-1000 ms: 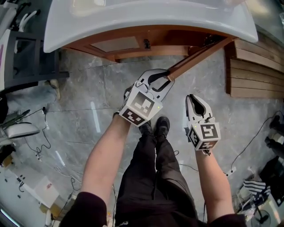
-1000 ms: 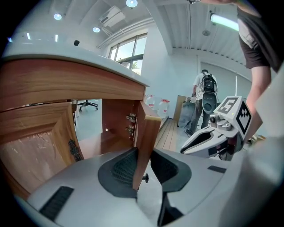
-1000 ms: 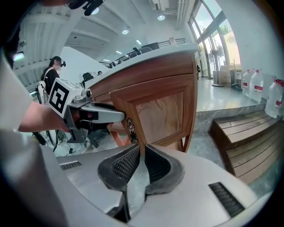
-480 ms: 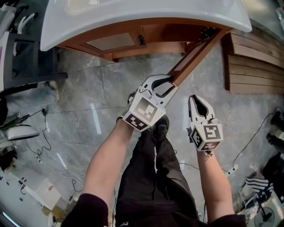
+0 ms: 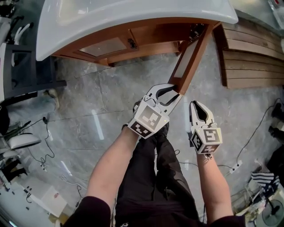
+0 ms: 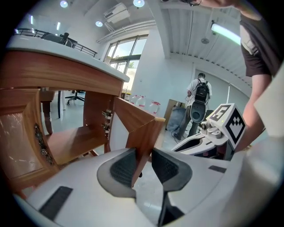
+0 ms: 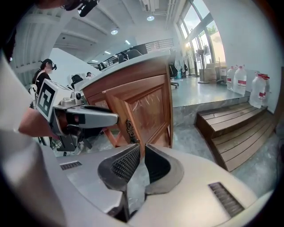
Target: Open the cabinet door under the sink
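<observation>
Swinging wider than a second ago, the cabinet door (image 5: 188,62) under the white sink (image 5: 133,13) now stands well out from the wooden cabinet (image 5: 133,42), hinged at its right end, its free edge aimed down toward the person. Earlier it lay at a flatter slant across the grey stone floor (image 5: 102,102). The left gripper (image 5: 176,90) has followed that free edge; its jaws are opening, the edge between them, resting by one pad with a gap to the other. The right gripper (image 5: 198,103) hovers just right of the door, its jaws drawn nearly together on nothing, as before. Wooden steps (image 5: 248,57) sit at the right.
</observation>
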